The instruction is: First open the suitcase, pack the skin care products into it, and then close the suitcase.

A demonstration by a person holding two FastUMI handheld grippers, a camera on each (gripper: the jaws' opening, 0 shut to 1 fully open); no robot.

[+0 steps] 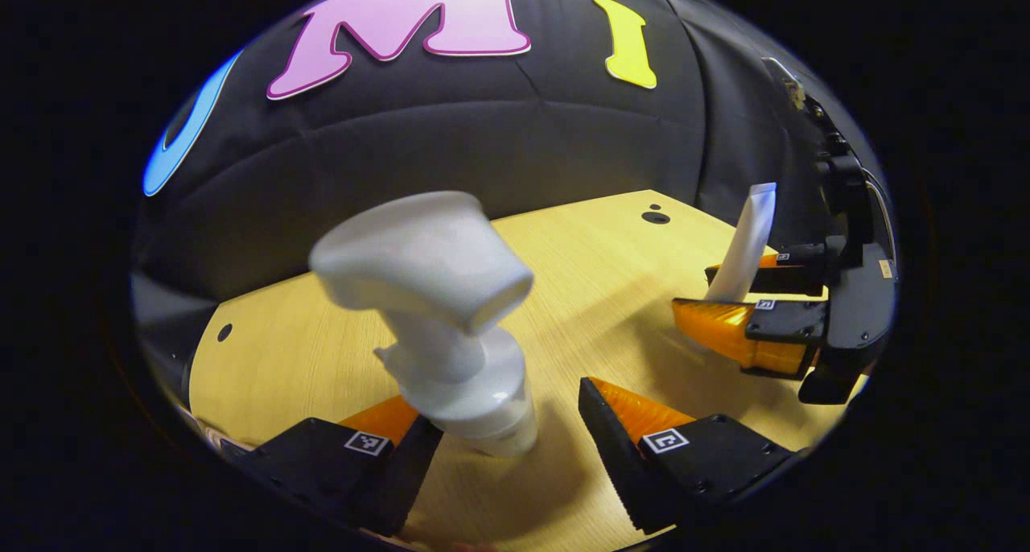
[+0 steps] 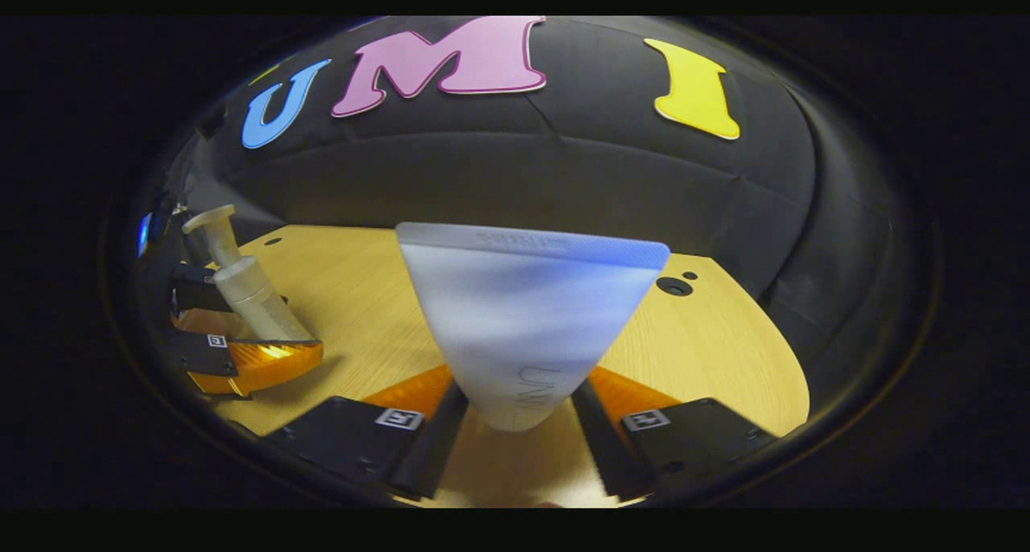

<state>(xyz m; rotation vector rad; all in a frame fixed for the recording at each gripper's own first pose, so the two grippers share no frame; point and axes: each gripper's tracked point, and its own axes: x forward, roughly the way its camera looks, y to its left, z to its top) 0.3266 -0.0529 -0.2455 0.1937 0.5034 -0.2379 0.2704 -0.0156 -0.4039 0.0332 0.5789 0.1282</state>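
White plastic pump bottle (image 1: pixel 463 327) stands between our left gripper (image 1: pixel 511 447) fingers; the jaws are wide, one finger touching its base, the other apart. Our right gripper (image 2: pixel 519 427) clamps a pale tube (image 2: pixel 527 319) near its narrow end, crimped end up. Faint lettering on the tube is unreadable. Both are over the wooden table (image 1: pixel 595 270), toward its middle.

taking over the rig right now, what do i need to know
Left claw: open around the white pump bottle, one finger against it, the other apart.
Right claw: shut on the white tube, crimped end up.
Both products are over the wooden table, not yet packed.
Done: cannot tell whether the suitcase is open.
Left: pack both, close the suitcase.
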